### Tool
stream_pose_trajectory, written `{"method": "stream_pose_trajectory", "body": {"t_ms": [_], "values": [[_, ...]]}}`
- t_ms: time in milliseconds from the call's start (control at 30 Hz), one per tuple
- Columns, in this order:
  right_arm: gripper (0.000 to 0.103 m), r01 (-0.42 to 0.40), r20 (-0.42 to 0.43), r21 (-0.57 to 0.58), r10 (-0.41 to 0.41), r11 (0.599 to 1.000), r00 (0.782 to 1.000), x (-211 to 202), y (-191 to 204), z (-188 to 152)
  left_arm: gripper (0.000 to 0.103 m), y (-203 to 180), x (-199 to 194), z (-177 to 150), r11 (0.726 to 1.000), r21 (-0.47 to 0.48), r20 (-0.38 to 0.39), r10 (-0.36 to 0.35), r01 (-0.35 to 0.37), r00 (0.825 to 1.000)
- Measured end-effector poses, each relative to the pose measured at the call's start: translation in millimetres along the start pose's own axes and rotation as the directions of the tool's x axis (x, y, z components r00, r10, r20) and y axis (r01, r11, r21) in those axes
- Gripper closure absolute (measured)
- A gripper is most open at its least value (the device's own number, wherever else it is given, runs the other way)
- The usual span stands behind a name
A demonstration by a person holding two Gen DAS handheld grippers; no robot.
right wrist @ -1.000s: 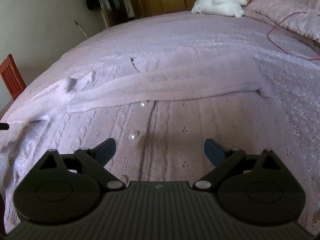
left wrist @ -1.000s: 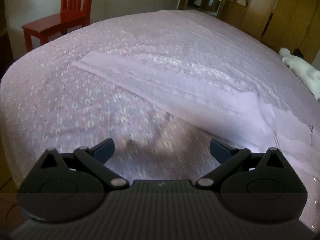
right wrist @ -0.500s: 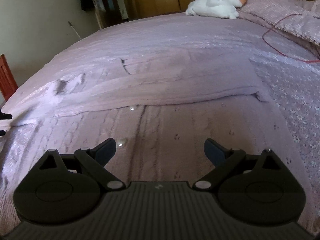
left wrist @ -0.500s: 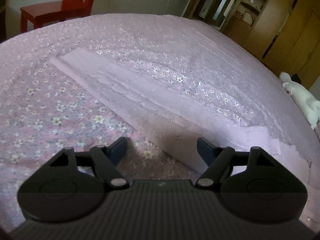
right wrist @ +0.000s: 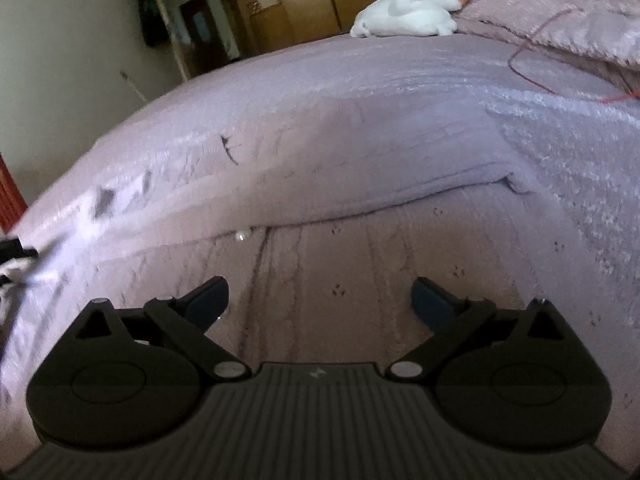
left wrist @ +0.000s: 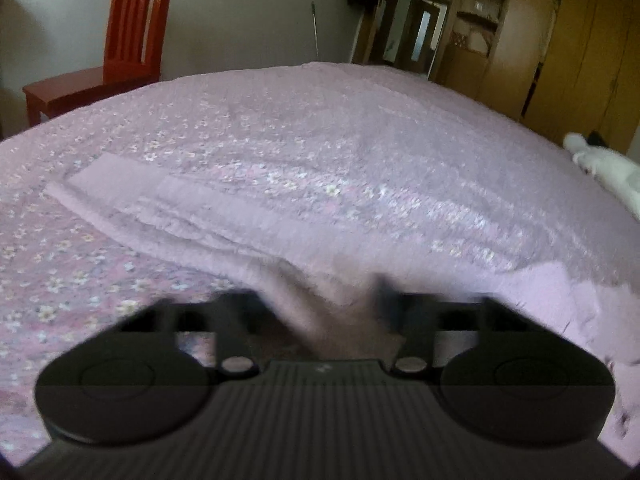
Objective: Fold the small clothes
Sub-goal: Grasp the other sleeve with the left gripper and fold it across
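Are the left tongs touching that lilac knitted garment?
Touching. In the left wrist view, the garment's edge rises in a fold between the closing left tongs.

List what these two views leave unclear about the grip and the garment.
- Left gripper, left wrist view: motion blur smears the fingers; cloth lies between them, but a closed grip cannot be confirmed.
- Sweater, right wrist view: its near hem is hidden behind the open right gripper.
- Sweater's sleeve end, right wrist view: blurred at the left edge.
- Toy, left wrist view: cut off by the right edge.
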State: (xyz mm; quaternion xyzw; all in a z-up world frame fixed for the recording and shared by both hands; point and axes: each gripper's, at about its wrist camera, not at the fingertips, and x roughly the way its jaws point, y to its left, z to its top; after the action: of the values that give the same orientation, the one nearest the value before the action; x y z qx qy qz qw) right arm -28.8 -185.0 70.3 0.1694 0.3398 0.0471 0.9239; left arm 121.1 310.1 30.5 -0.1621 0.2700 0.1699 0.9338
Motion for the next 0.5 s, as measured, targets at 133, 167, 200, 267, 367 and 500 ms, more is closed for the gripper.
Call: {"method": "stream_pose_trajectory", "body": {"t_ms": [133,167,200,267,367,500], "values": [[0.002,-0.028,0.000,0.017,0.028,0.999,1.000,-1,-4,3,0.094,-2,-6,1,0.999,-0.030,0.038,-0.039,0.040,0.999],[0.002,-0.032,-0.003,0.019,0.032,0.999,0.999,-2,-6,4,0.095,-4,-11,1,0.998,-0.025,0.054,-0.051,0.053,0.997],[0.002,-0.038,-0.007,0.022,0.039,0.999,0.999,-2,-7,5,0.095,-6,-16,3,0.997,-0.021,0.066,-0.066,0.068,0.996],[0.002,-0.051,-0.016,0.032,0.052,0.998,0.999,-2,-10,7,0.095,-9,-27,5,0.996,-0.020,0.088,-0.090,0.092,0.992],[0.002,-0.058,-0.013,0.051,0.058,0.997,0.998,-6,-13,9,0.095,-15,-48,12,0.990,-0.017,0.130,-0.134,0.137,0.982],[0.002,-0.062,-0.011,0.042,0.062,0.997,0.998,-13,-13,9,0.095,-38,-76,19,0.980,0.028,0.167,-0.197,0.195,0.966]]}}
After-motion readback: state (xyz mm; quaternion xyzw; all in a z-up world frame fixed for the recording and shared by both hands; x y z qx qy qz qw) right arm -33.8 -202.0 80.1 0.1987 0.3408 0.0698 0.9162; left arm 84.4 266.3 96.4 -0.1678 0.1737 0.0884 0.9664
